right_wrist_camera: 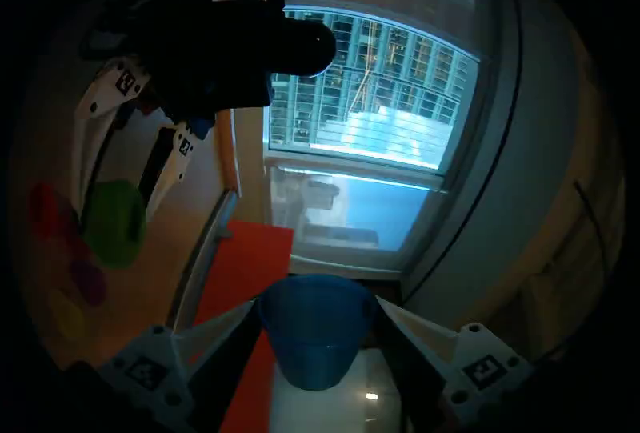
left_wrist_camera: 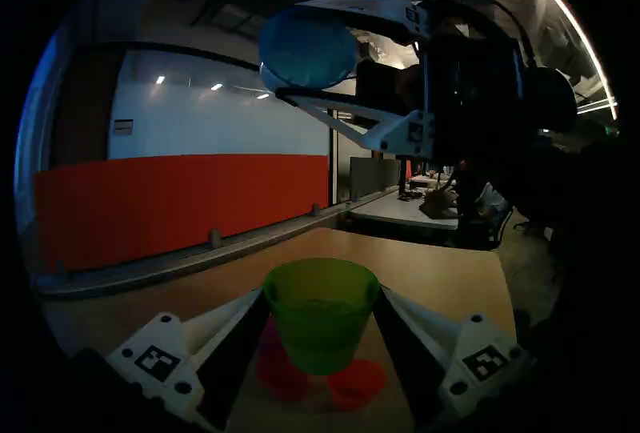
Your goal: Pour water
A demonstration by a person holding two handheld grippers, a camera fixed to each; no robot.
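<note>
- Green cup [left_wrist_camera: 322,329] stands upright right in front of the left gripper view's camera, between the jaws of the left gripper [left_wrist_camera: 322,297]. Both fingers press on its sides just under the rim, so the jaws are pinching it.
- Whether the green cup holds water I cannot tell; its see-through wall only looks darker lower down.
- Just beyond and below it, a magenta cup [left_wrist_camera: 270,335] and a red cup [left_wrist_camera: 358,381] rest on the wooden table [left_wrist_camera: 456,273]. Whether the green cup touches the table I cannot tell.
- In the right gripper view, a blue cup [right_wrist_camera: 316,345] sits just as close between the jaws of the right gripper [right_wrist_camera: 318,305]. Both fingers bear on its sides near the rim, so these jaws are pinching the blue cup.
- Farther off in the left gripper view, the right gripper hangs high above the table, higher than the green cup, with the blue cup lying on its side between the two white fingers.
- The right gripper view looks across at the left gripper with the green cup. Beside it on the table are small cups, among them a purple and a yellow one.
- Behind the table edge runs an orange panel [left_wrist_camera: 176,201], with a pale wall above it.
- Farthest in the right gripper view is a large window [right_wrist_camera: 376,105] with a building outside.
</note>
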